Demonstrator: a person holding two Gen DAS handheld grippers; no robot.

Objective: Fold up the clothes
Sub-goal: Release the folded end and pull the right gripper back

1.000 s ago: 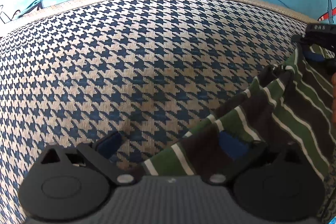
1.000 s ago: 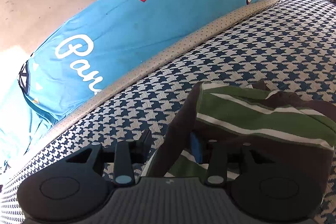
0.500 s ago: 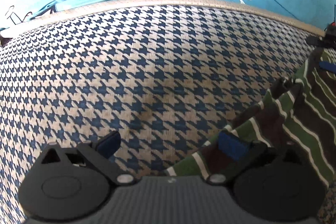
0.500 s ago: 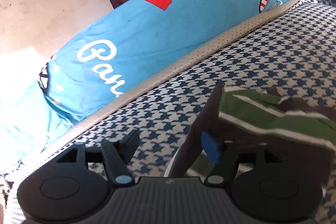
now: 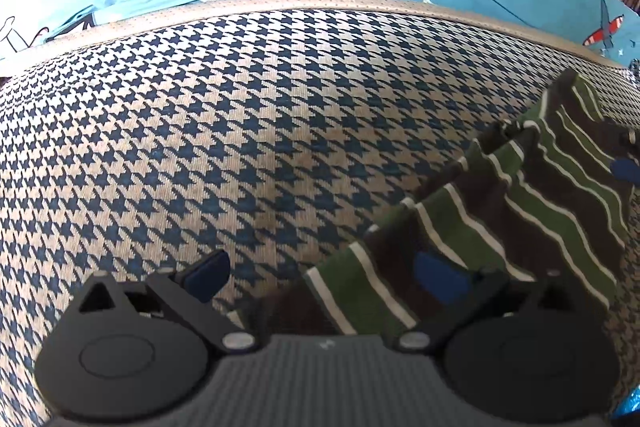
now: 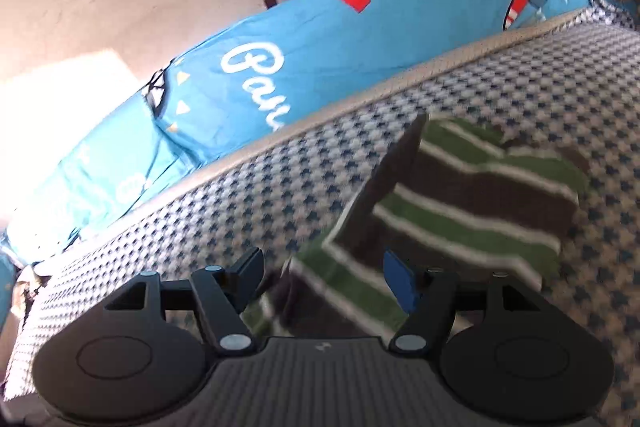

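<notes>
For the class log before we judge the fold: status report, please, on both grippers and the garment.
Left gripper open, over striped garment's edge. Right gripper open, garment between pads, not pinched. Garment bunched on houndstooth cover. Nothing in the way.

White script "Par", cut off, on the blue sheet point(image 6: 320, 39)

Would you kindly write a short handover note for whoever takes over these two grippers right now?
Left hand-held gripper: open, low over the near end of the striped garment, nothing pinched.
Right hand-held gripper: open, garment edge below it, not gripped.
The striped garment lies folded over in layers on the houndstooth cushion, at its right side in the left wrist view.
Done: at least one fold.
Left: probably flatten it and finish folding.
</notes>
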